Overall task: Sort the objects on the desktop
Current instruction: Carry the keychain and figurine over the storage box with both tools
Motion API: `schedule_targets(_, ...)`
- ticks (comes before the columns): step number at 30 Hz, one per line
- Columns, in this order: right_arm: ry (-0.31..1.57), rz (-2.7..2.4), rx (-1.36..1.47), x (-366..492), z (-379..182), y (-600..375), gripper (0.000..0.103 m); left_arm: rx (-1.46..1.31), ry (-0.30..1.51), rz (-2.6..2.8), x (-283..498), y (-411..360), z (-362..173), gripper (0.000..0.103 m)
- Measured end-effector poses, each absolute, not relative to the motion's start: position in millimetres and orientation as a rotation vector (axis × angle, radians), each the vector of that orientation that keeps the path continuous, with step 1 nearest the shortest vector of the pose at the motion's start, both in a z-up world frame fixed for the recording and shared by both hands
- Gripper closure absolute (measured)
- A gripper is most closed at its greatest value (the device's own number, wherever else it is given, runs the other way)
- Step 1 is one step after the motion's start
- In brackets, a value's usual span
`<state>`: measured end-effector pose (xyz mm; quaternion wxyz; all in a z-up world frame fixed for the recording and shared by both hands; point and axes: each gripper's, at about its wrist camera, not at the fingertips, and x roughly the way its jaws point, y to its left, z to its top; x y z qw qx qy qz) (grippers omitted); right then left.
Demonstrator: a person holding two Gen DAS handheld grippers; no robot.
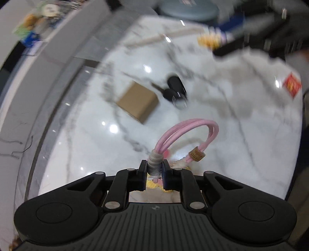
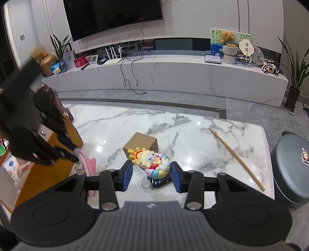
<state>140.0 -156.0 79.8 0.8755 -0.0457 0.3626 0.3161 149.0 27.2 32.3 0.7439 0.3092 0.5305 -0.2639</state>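
Bare bench (image 2: 193, 135) lies open between the box (image 2: 142, 143) and the stick (image 2: 236, 158) along the right side. Box, keys (image 1: 174, 90) and toy (image 2: 152, 162) crowd the middle; the orange box (image 2: 50, 164) blocks the left edge.

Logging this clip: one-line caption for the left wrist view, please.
Left gripper pinching a pink looped cord above the marble table, with a cardboard box beyond.

Pink cable (image 1: 193, 133), grey-veined white marble table (image 2: 193, 131)

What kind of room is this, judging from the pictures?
Most likely a home living room: a large wall-mounted television, a long low marble media console carrying a teddy bear, and a marble coffee table.
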Motion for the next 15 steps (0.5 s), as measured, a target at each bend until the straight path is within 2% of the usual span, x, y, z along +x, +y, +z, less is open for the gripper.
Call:
schedule_targets(9, 0.7, 0.735, -0.071, 125.7, 101.8, -128.9, 0.058, 0.501, 0.978, -0.443, 123.5, 56.7, 139.0, 0.086)
schedule_targets(15, 0.669, 0.845, -0.07, 106.9, 116.2, -95.3, 0.058, 0.466, 0.963, -0.382, 89.8, 79.9, 168.4, 0.086)
